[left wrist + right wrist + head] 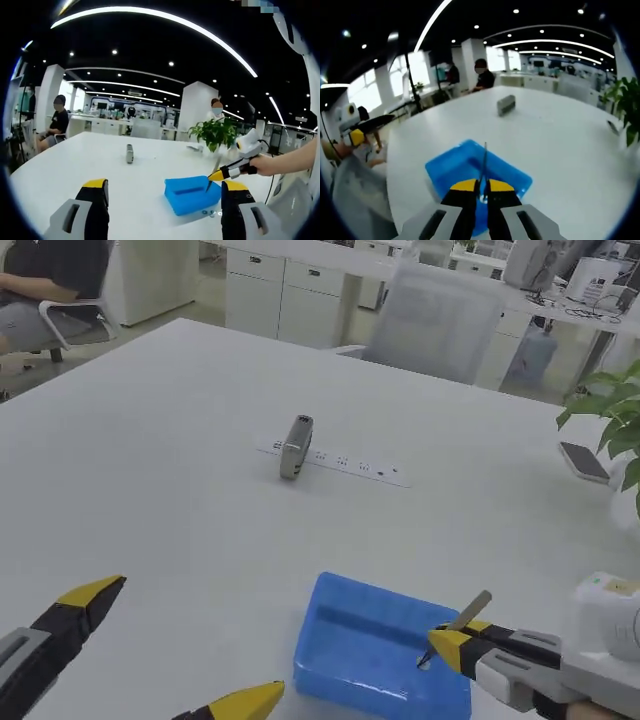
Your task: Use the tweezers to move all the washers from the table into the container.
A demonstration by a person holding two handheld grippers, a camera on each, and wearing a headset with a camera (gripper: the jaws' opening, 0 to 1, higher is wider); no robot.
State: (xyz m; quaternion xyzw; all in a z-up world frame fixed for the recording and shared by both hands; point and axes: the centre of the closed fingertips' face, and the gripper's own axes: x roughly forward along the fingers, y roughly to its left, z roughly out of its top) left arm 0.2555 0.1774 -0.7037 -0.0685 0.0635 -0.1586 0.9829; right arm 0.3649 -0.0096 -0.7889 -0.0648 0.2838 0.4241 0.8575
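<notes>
**Q:** State of the right claw (482,186)?
**A:** The jaws are drawn narrow and clamped on the tweezers (484,160). The tweezers stick out forward between the yellow tips, slanted, with the points down.

**Q:** Position of the points?
**A:** They are over the blue container (350,630), at its right part in the head view. Contact with the container's floor cannot be told. Anything held between the points is too small to make out.

**Q:** State of the left claw (175,644)?
**A:** The jaws are spread wide and hold nothing. The claw hangs above the table (180,490), left of the container, with one yellow tip close beside the container's left corner.

**Q:** Location of the washers (212,213)?
**A:** In the left gripper view, a few small dark pieces lie on the table. They are outside the container, just beside its near corner.

**Q:** Farther out?
**A:** A white power strip (345,462) lies near the table's middle, well apart from the container. A grey block (296,445) stands upright at its left end. A phone (583,460) lies toward the table's right edge, near a plant (612,410).
</notes>
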